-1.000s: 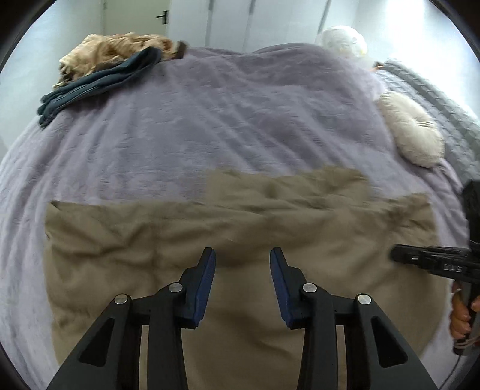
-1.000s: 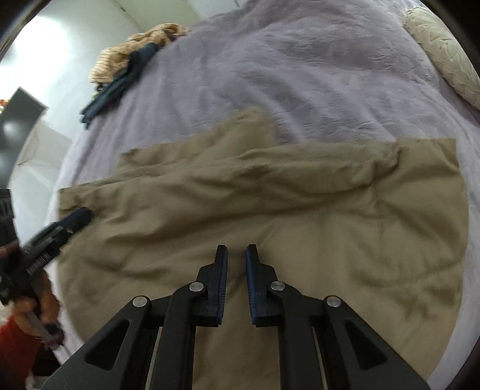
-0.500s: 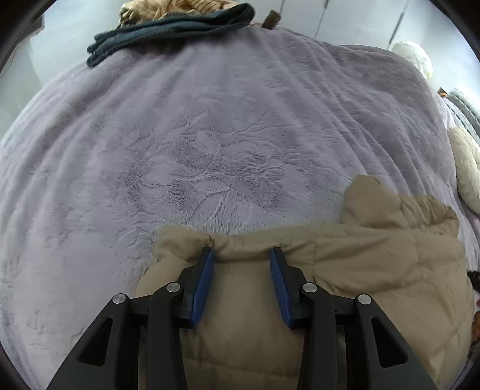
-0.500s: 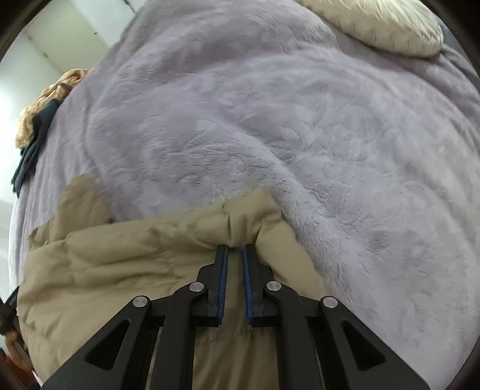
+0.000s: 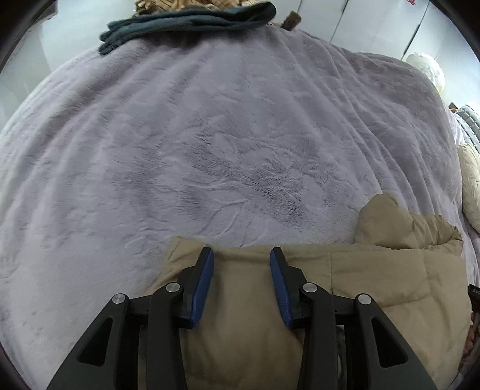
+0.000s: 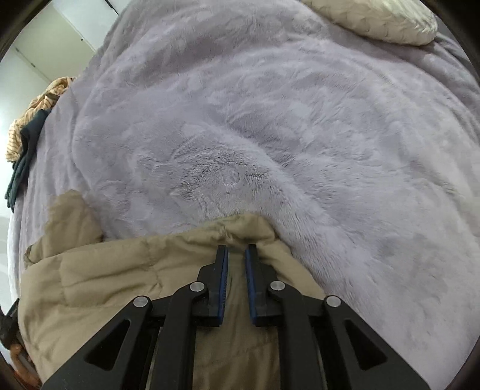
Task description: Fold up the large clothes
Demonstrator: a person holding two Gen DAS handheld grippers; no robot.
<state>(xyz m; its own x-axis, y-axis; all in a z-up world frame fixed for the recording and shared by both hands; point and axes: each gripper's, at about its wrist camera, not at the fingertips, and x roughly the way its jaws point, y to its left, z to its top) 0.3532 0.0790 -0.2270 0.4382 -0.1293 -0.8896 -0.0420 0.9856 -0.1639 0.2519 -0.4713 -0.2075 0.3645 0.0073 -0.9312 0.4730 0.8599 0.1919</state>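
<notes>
A large tan quilted garment lies on the lilac plush bedspread. My left gripper is open over the garment's far left edge, jaws wide apart with fabric between them. My right gripper sits at the garment's far right edge, jaws a narrow gap apart with a bunched fold of fabric between them. A tan flap sticks out past the far edge.
A dark teal garment and a striped tan one are piled at the bed's far corner. A cream round cushion lies far right, with a white cushion and grey quilt beyond.
Both grippers moved forward to the garment's far edge. The garment, spread flat a second ago, now reaches less far across the bed. The right jaws opened slightly.
</notes>
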